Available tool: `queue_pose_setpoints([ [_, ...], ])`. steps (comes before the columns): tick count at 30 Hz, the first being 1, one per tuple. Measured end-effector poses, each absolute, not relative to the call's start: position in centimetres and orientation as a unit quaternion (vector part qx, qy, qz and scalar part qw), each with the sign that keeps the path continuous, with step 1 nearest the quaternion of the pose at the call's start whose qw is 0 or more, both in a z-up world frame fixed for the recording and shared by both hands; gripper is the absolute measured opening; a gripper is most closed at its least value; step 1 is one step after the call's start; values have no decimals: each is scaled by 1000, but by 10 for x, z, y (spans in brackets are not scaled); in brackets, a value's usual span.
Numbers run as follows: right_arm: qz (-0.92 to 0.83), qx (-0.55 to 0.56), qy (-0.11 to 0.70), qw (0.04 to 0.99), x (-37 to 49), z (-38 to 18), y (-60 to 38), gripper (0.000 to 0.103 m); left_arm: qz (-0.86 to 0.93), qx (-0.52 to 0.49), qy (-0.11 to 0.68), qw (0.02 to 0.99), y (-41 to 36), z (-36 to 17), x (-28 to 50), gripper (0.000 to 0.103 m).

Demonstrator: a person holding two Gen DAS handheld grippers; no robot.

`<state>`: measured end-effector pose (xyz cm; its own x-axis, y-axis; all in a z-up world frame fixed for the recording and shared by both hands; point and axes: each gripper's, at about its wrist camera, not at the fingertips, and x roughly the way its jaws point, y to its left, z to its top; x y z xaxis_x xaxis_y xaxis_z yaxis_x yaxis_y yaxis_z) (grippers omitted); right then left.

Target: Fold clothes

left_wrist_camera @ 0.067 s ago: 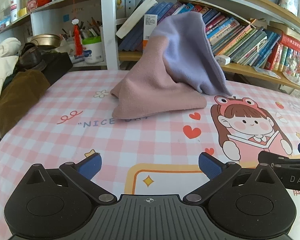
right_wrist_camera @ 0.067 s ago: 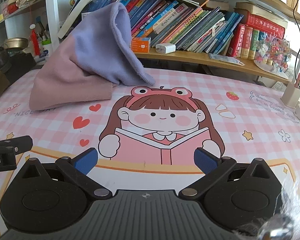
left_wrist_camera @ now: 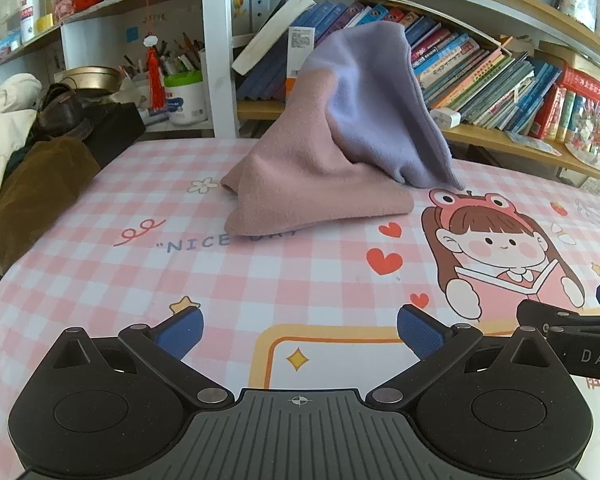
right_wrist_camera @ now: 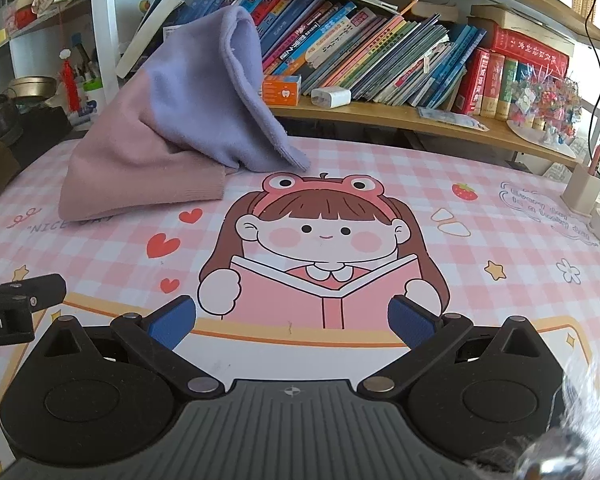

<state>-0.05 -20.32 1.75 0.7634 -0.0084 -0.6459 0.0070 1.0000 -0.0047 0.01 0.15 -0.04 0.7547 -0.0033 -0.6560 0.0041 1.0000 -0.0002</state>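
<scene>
The pink and lilac garment sits in a peaked heap at the far side of the table, its pink lower part spread on the checked cloth and its lilac upper part propped up against the bookshelf behind it; it is not flat and not in any neat fold. The left gripper and the right gripper both hang low over the near part of the table, side by side, each with its blue pads spread wide and nothing between them, well apart from the garment. Judging by that, the step in hand is the approach to the heap, and the piece is not folded as the task wants. The next move would call for reaching forward to the garment's near edges, the pink hem on the left and the lilac corner on the right, and drawing it down off the shelf onto open table so it can lie flat. There is plenty of bare table between grippers and garment, and more to the right over the printed girl. The crowded sides are the left, where a brown bundle and a dark box lie, and the back, where books and a white charger sit just behind the cloth
</scene>
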Motion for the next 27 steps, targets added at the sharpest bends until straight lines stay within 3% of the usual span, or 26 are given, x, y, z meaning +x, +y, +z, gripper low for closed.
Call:
queue_pose_setpoints([
  [27,-5,0,346,938,-1,21,-196,103,-6,-5,361,932,10,-3,-2,103],
])
